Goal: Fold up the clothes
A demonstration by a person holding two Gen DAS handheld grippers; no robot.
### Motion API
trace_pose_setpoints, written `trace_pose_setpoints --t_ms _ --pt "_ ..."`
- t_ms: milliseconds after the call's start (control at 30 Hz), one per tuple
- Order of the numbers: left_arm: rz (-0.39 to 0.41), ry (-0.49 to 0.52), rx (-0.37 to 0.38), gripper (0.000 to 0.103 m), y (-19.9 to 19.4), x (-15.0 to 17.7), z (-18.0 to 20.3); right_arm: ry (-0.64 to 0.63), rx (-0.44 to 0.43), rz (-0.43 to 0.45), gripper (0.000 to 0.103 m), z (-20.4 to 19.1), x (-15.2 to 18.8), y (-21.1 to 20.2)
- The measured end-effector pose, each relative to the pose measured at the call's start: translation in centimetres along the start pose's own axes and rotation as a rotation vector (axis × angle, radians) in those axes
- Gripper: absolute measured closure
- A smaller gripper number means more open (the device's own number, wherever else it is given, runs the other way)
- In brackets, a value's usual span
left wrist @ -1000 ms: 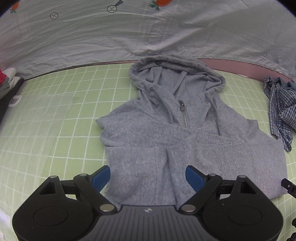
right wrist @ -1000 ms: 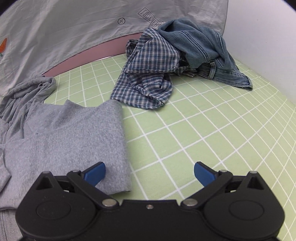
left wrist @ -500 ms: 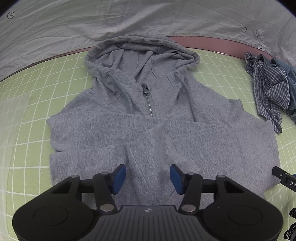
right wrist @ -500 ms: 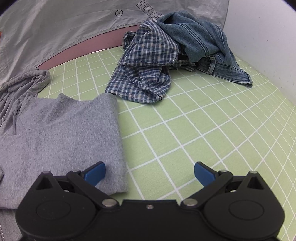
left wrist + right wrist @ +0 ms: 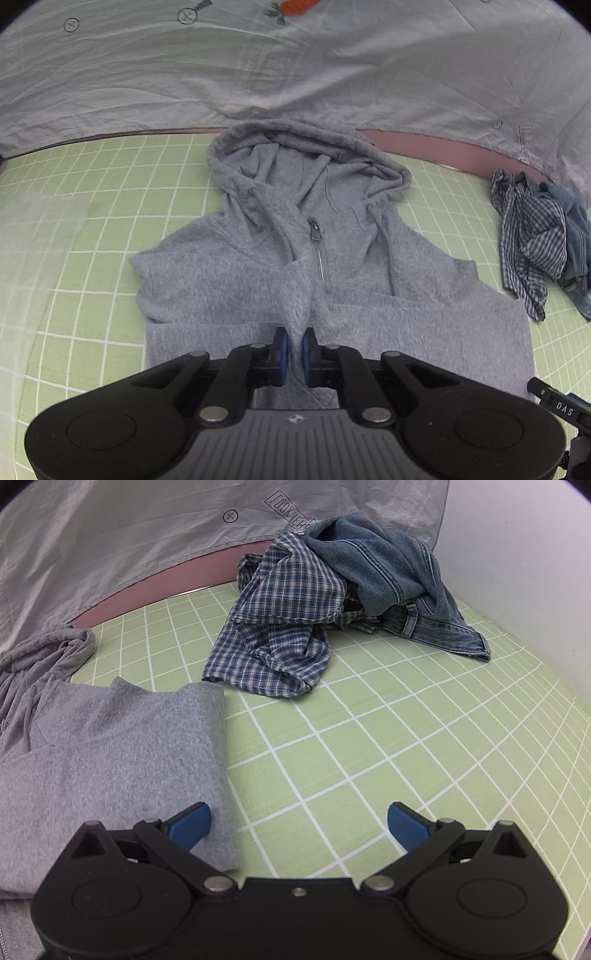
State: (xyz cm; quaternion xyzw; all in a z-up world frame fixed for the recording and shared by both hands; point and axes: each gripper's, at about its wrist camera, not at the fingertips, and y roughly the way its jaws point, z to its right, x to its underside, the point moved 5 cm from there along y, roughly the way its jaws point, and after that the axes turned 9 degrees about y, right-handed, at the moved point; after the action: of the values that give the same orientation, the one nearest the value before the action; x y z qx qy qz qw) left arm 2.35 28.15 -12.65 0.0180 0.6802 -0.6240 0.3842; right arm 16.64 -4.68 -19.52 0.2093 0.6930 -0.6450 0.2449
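Left wrist view: the left gripper pinches a raised ridge of the grey hoodie, which lies on the green grid mat; probably a sleeve fold. Right wrist view: the right gripper gapes over the hoodie's edge. Soft, limp fleece; grip hems.

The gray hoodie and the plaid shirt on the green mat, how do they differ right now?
The gray hoodie is spread flat with its sleeves folded in; the plaid shirt is a crumpled heap. The hoodie is plain gray fleece with a zipper; the shirt is blue and white checked. The left gripper pinches a ridge of the hoodie; nothing holds the shirt, which lies against a denim garment. Both rest on the green grid mat.
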Motion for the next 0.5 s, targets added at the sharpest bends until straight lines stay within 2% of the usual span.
trace_pose_setpoints --t_ms 267,400,500 --pt "0.137 -0.163 -0.084 0.094 -5.3 -2.1 -5.9 -0.013 -0.008 -0.008 0.0 -0.6 0.5 -0.2" --pt "0.214 -0.263 -0.108 0.095 -8.5 -3.6 -9.3 -0.042 -0.038 -0.011 0.0 -1.7 0.9 -0.5" --pt "0.268 -0.315 -0.1 0.095 -10.3 -4.5 -10.8 -0.066 -0.07 -0.013 0.0 -2.8 1.3 -0.7"
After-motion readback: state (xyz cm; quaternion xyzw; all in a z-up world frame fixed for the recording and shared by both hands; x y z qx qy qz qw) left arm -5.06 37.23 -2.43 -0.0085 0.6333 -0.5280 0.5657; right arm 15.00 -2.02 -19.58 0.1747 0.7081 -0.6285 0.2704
